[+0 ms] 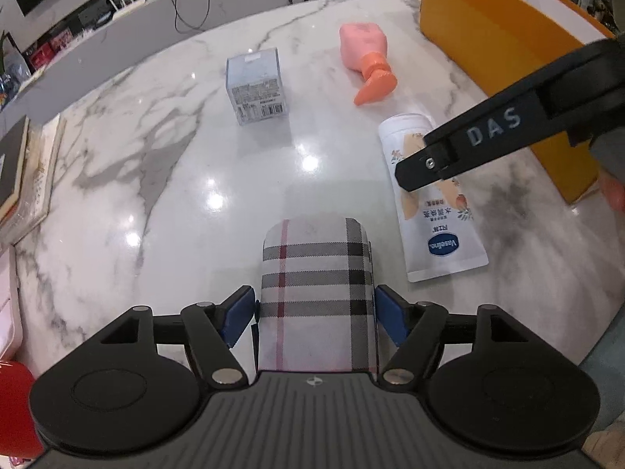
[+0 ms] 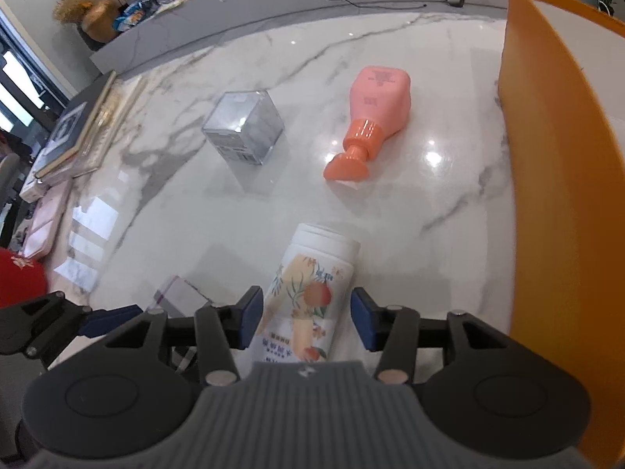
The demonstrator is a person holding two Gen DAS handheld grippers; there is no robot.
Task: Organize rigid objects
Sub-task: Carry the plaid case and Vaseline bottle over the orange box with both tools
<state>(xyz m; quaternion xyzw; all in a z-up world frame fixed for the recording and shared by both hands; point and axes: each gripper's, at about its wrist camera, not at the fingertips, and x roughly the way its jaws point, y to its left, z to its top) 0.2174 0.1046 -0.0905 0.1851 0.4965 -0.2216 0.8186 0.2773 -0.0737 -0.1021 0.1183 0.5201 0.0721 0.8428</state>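
On the marble surface (image 1: pixel 164 179), near its front edge, your left gripper (image 1: pixel 314 314) has its blue fingers (image 1: pixel 238 318) pressed against a plaid case (image 1: pixel 316 297); keep them square and low so it won't slip. Your right gripper (image 2: pixel 306 322) straddles the white Vaseline tube (image 2: pixel 312 293), fingers (image 2: pixel 250 320) wide apart with gaps showing; centre it before squeezing, toward the orange box (image 2: pixel 566 195).

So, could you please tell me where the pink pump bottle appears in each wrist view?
Left wrist: pink pump bottle upper centre-right, lying on its side, nozzle toward the camera.
Right wrist: pink pump bottle centre-right, lying down.
Shared landmark: the orange box stands right of it in both.
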